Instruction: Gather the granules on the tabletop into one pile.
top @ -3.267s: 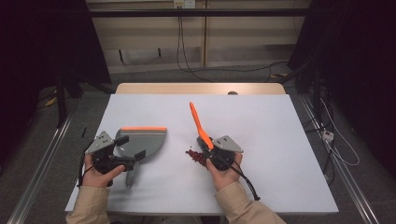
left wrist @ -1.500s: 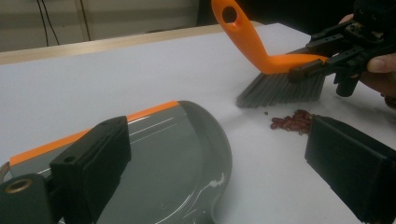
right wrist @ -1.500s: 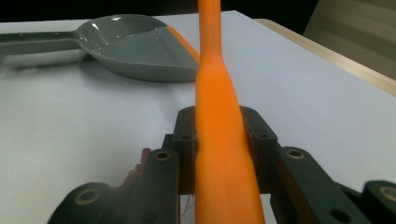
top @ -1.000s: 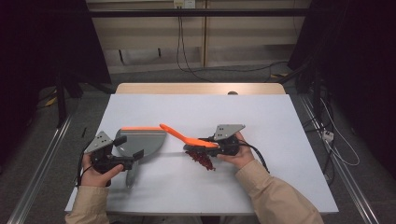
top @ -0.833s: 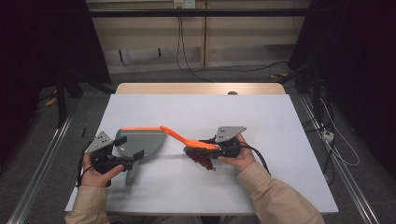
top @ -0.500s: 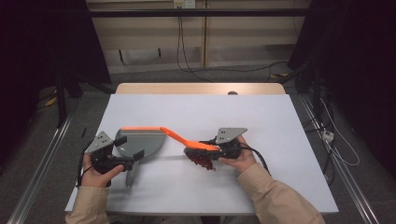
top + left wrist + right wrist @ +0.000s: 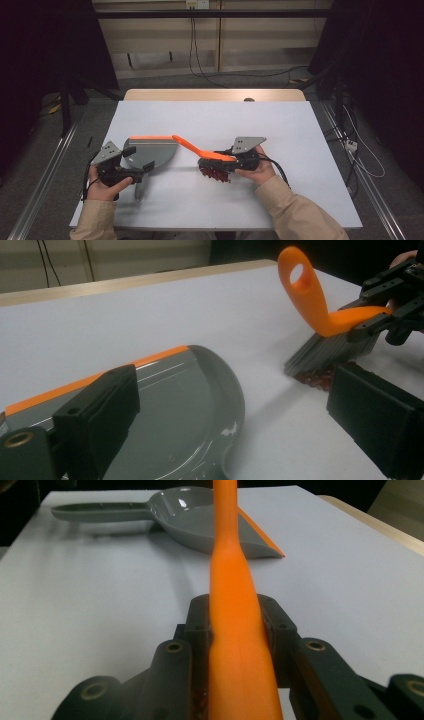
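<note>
A grey dustpan (image 7: 150,152) with an orange lip lies flat on the white table (image 7: 290,125), its handle toward the front edge. My left gripper (image 7: 138,159) stands open, its jaws spread wide on either side of the pan (image 7: 175,405) without closing on it. My right gripper (image 7: 220,161) is shut on an orange-handled brush (image 7: 200,150). The brush's grey bristles (image 7: 320,350) rest on a small heap of dark red bits (image 7: 215,175). The handle (image 7: 235,605) points left toward the pan (image 7: 200,520), and its looped end (image 7: 300,275) reaches close to the orange lip.
A strip of wooden table (image 7: 215,95) borders the far edge of the white top. Dark floor with cables (image 7: 210,60) lies beyond it. Metal rails (image 7: 45,170) run along both sides.
The brush has swung from upright to lying low, with its handle pointing left at the dustpan. The right hand has edged left over the red bits. The left hand and dustpan have stayed put.
</note>
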{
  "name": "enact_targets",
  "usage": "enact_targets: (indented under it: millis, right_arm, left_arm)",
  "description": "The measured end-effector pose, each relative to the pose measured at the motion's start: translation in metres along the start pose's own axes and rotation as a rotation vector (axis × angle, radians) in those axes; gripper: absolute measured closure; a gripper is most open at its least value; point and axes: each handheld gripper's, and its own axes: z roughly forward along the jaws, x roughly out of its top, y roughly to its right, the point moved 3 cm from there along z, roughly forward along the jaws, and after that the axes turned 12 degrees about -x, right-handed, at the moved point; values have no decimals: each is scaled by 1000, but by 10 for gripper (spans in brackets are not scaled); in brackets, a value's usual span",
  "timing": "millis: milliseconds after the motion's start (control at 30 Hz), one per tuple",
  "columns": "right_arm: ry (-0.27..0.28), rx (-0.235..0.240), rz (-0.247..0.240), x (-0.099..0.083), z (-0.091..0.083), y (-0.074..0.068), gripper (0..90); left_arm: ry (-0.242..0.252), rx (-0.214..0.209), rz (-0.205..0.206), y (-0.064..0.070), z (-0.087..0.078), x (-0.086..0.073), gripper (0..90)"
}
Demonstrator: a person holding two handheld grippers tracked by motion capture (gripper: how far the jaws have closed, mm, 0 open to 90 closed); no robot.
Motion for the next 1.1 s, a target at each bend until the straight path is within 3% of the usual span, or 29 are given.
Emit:
enact_targets:
  millis: [400,867,1100]
  right_arm:
    - [29,-51,77,5,-9,8,713]
    - [51,-137,160,0,-37,8,713]
    - [48,-171,175,-6,-50,5,713]
  left_arm:
    - [-4,-3,-2,2,0,0,64]
    - [-35,-6,-1,10,1,-4,60]
    - [-62,-6,1,15,3,-9,60]
